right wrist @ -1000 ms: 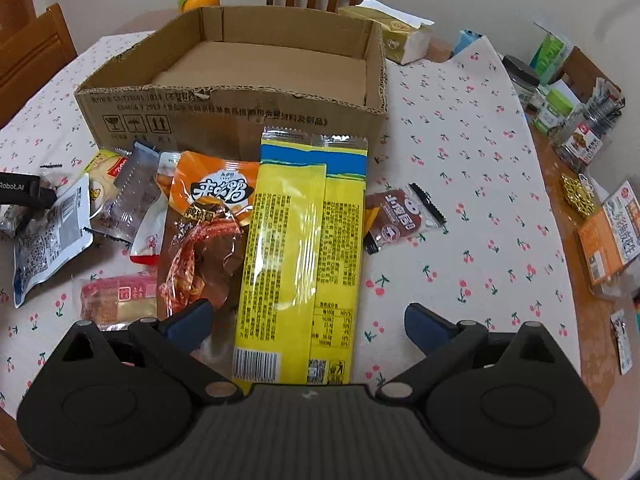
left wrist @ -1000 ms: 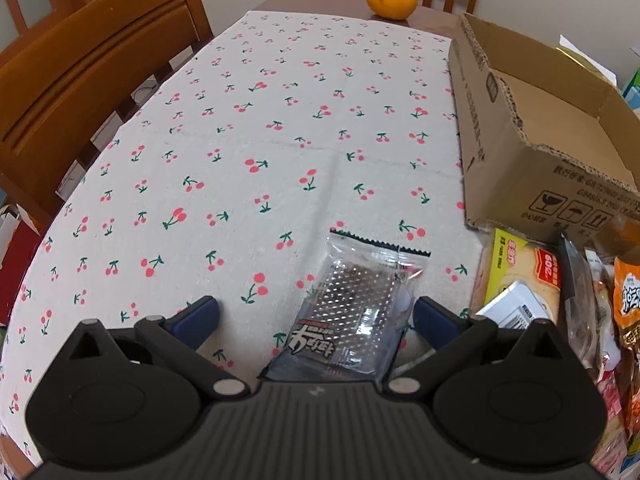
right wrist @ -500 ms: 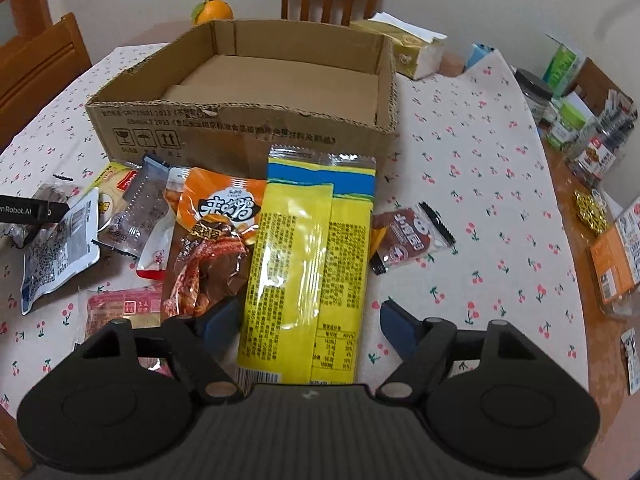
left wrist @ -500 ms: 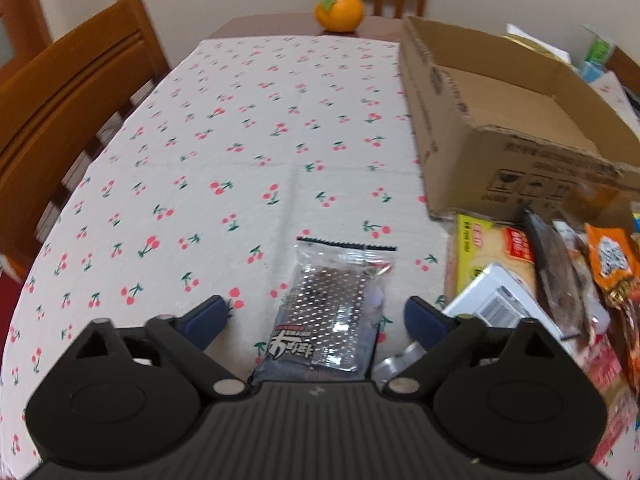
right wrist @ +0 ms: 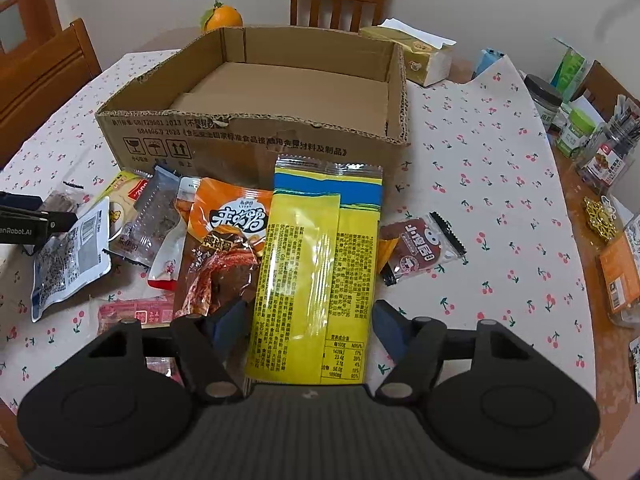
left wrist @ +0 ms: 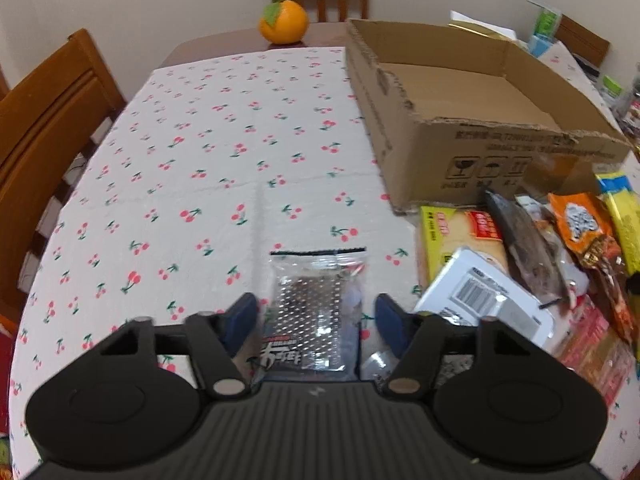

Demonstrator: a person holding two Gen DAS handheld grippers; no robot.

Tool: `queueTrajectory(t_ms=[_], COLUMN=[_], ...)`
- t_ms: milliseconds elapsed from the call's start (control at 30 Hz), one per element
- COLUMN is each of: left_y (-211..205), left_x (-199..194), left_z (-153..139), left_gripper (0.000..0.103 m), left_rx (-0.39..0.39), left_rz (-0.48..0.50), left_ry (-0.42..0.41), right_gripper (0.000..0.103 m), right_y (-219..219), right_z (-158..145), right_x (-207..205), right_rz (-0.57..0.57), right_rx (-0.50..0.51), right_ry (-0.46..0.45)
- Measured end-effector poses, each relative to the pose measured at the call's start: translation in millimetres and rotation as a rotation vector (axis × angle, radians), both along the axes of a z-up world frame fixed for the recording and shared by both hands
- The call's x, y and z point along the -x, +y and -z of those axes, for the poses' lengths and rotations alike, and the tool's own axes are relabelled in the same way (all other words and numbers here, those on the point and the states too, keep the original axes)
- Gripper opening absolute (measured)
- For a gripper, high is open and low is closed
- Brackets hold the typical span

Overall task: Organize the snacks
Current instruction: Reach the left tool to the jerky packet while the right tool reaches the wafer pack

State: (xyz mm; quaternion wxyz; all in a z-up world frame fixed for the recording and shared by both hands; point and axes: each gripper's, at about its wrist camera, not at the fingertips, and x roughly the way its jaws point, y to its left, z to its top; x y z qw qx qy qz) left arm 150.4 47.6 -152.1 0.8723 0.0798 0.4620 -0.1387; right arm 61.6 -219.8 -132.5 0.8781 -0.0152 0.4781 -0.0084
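Note:
A clear snack packet with a black base (left wrist: 316, 304) lies flat on the cherry-print tablecloth (left wrist: 208, 184). My left gripper (left wrist: 317, 322) straddles it with its jaws closing; thin strips of cloth still show between each pad and the packet's edges. A long yellow snack packet (right wrist: 320, 240) lies in front of the empty cardboard box (right wrist: 248, 136). My right gripper (right wrist: 310, 322) is closing on its near end, and both pads touch its edges. From the left wrist, the box (left wrist: 500, 148) stands at the right.
A pile of loose snacks (left wrist: 540, 248) lies in front of the box, among them an orange packet (right wrist: 236, 220), a white packet (right wrist: 68, 256) and a small brown one (right wrist: 420, 248). An orange (left wrist: 284, 22) sits at the far end. Jars and cartons (right wrist: 580, 128) crowd the right edge. A wooden chair (left wrist: 52, 120) stands left.
Both grippers' jaws have narrowed from wide open around their packets. The left view has rolled, bringing the box further into sight. The right gripper has stayed over the yellow packet.

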Motion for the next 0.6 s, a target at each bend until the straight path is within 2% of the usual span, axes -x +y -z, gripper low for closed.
queueTrajectory(t_ms=[167, 333, 600], left_y=[-2.2, -7.5, -7.3], left_x=[0.0, 2.5, 11.2], left_z=[-1.1, -3.4, -20.4], left_gripper=[0.047, 0.045, 0.045], left_rx=[0.002, -0.021, -0.007], left_rz=[0.030, 0.056, 0.081], left_ry=[0.006, 0.005, 0.023], right_gripper=[0.065, 0.061, 0.061], right_y=[-2.6, -5.0, -7.1], right_z=[-1.6, -5.3, -20.5], right_x=[0.4, 1.3, 2.6], right_rz=[0.007, 0.024, 0.023], right_rx=[-0.016, -0.011, -0.026], right_ry=[-0.002, -0.003, -0.006])
